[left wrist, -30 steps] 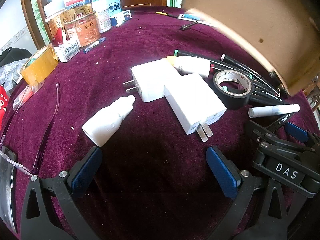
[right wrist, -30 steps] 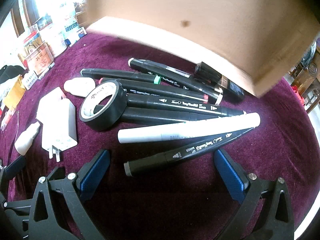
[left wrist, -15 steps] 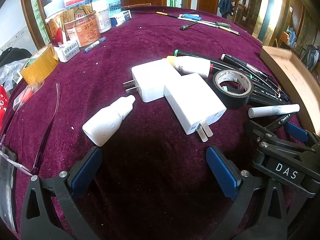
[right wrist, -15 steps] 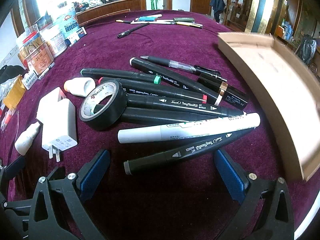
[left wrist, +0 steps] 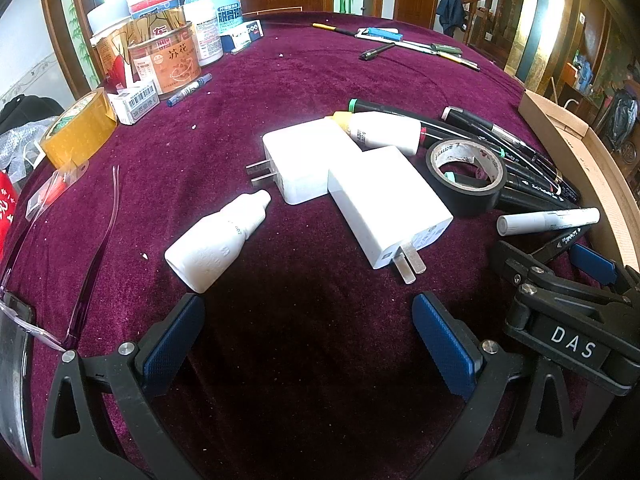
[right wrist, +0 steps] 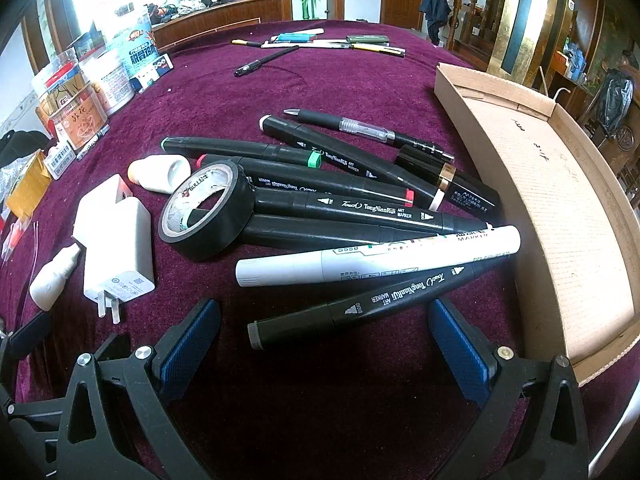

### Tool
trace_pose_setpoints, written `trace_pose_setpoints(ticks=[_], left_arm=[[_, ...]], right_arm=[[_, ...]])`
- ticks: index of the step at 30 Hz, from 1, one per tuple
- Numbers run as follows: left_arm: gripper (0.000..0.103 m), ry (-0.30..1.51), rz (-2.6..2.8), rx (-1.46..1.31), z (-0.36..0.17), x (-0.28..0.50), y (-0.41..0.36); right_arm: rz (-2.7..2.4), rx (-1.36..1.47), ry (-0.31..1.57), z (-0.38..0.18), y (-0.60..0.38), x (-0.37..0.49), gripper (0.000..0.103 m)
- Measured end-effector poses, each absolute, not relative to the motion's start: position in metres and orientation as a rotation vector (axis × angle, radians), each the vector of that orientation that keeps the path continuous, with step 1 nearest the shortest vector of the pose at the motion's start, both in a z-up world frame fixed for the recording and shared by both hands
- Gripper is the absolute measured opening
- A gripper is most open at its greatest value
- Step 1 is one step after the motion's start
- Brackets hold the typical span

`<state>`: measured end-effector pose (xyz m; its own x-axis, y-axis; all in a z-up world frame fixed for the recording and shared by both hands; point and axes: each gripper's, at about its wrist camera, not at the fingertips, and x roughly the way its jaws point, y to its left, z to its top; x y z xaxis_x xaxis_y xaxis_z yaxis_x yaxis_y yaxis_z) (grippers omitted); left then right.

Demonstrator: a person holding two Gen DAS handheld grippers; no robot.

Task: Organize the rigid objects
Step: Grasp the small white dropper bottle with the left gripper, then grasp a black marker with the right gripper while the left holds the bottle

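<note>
With both the left gripper and right gripper released and empty, the right jaws should straddle the near black marker mid-barrel, then carry it right into the cardboard tray

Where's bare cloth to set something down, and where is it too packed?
Free: the cardboard tray holds nothing; bare cloth just ahead of the left gripper, below the white bottle and nearer charger; also the wide stretch between the jars and the far pens. Crowded: the markers with the tape roll leaning on them.
</note>
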<state>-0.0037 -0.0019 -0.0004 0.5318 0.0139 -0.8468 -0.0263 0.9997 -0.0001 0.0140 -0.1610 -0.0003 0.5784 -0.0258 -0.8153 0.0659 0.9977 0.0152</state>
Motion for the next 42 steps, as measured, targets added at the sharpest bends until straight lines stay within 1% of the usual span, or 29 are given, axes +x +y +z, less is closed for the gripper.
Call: trace_pose_setpoints(ticks=[3,6,9,14,19,22,24,26,29,30,31,32,33,35,37,38,39,40,41,42], left_arm=[[0.103,1.013,0.025,-0.009,0.0,-0.004,-0.002],[0.103,1.066,-0.001,-0.001,0.004,-0.005,0.001],[0.103,1.042,0.016,0.001,0.018,-0.02,0.009],[0.103,1.034,0.022,-0.102,0.033,-0.042,0.04],[0.103,1.019,-0.02,-0.124,0.05,-0.04,0.065],[0.103,1.022,-0.057,-0.122,0.054,-0.025,0.075],[0.103,1.033,-0.077,-0.113,0.055,-0.013,0.077],[0.103,1.043,-0.122,-0.126,0.053,-0.003,0.078],[0.095,1.076,-0.17,-0.088,0.046,0.009,0.069],[0.089,1.081,-0.182,-0.064,0.044,0.012,0.064],[0.084,1.087,-0.19,-0.045,0.043,0.014,0.061],[0.073,1.096,-0.203,-0.028,0.042,0.016,0.057],[0.063,1.106,-0.212,-0.019,0.04,0.019,0.055],[0.059,1.134,-0.225,-0.006,0.035,0.027,0.053],[0.056,1.137,-0.233,0.01,0.032,0.031,0.049],[0.05,1.139,-0.232,0.026,0.03,0.034,0.047],[0.043,1.145,-0.232,0.045,0.029,0.036,0.044],[0.039,1.152,-0.229,0.063,0.027,0.038,0.041],[0.031,1.164,-0.225,0.076,0.024,0.039,0.04],[0.024,1.179,-0.222,0.079,0.02,0.04,0.039]], right_arm=[[-0.054,0.044,0.953,0.0,-0.161,0.014,0.101],[-0.055,0.043,0.953,0.0,-0.161,0.015,0.101],[-0.055,0.043,0.953,0.0,-0.161,0.014,0.101],[-0.056,0.044,0.953,0.0,-0.161,0.014,0.102],[-0.058,0.044,0.954,0.0,-0.161,0.014,0.102],[0.003,0.01,1.017,0.0,-0.162,0.016,0.102],[0.098,-0.047,1.082,0.001,-0.165,0.016,0.102],[0.197,-0.112,1.108,0.001,-0.167,0.013,0.102],[0.289,-0.142,1.164,0.003,-0.174,0.009,0.102],[0.342,-0.125,1.194,0.006,-0.179,0.005,0.101],[0.382,-0.097,1.207,0.009,-0.183,0.002,0.098],[0.43,-0.057,1.227,0.014,-0.189,-0.003,0.087],[0.455,-0.041,1.241,0.016,-0.193,-0.006,0.081],[0.503,-0.031,1.255,0.023,-0.2,-0.015,0.081],[0.532,-0.05,1.223,0.033,-0.206,-0.026,0.079],[0.548,-0.054,1.213,0.036,-0.207,-0.03,0.072],[0.568,-0.051,1.203,0.041,-0.211,-0.031,0.06],[0.582,-0.043,1.203,0.043,-0.213,-0.032,0.055],[0.599,-0.033,1.204,0.045,-0.215,-0.032,0.048],[0.606,-0.036,1.197,0.048,-0.219,-0.032,0.044]])
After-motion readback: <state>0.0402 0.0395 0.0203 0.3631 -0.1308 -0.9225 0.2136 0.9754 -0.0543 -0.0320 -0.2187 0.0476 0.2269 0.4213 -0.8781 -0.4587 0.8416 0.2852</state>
